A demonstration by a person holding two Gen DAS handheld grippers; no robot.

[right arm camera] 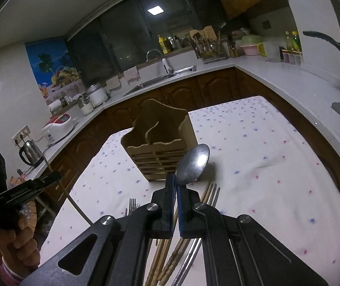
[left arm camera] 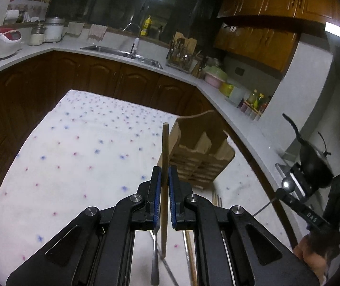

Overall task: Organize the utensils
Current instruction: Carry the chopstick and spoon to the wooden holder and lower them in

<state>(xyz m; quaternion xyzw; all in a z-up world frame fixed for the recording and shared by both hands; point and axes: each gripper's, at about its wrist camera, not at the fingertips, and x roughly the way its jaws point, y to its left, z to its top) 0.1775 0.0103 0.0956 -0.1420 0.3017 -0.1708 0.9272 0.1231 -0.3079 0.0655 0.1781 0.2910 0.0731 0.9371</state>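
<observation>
My left gripper point(left arm camera: 164, 176) is shut on a wooden chopstick point(left arm camera: 165, 147) that stands upright, raised above the table. The wooden utensil holder point(left arm camera: 201, 152) stands just right of it on the flowered tablecloth point(left arm camera: 74, 155). In the right wrist view my right gripper point(right arm camera: 176, 190) is shut on a metal spoon point(right arm camera: 193, 164), its bowl up, in front of the holder point(right arm camera: 158, 143). Several chopsticks point(right arm camera: 167, 255) and forks point(right arm camera: 214, 194) lie on the cloth beneath. The left gripper point(right arm camera: 24, 193) with its chopstick point(right arm camera: 70, 197) shows at the left there.
A counter runs around the table with a sink point(left arm camera: 122, 52), rice cooker point(left arm camera: 2, 40), kettle point(right arm camera: 30, 152) and a dish rack point(left arm camera: 182, 54). Dark wooden cabinets point(left arm camera: 98, 76) stand close behind the table. More utensils point(left arm camera: 155, 262) lie under the left gripper.
</observation>
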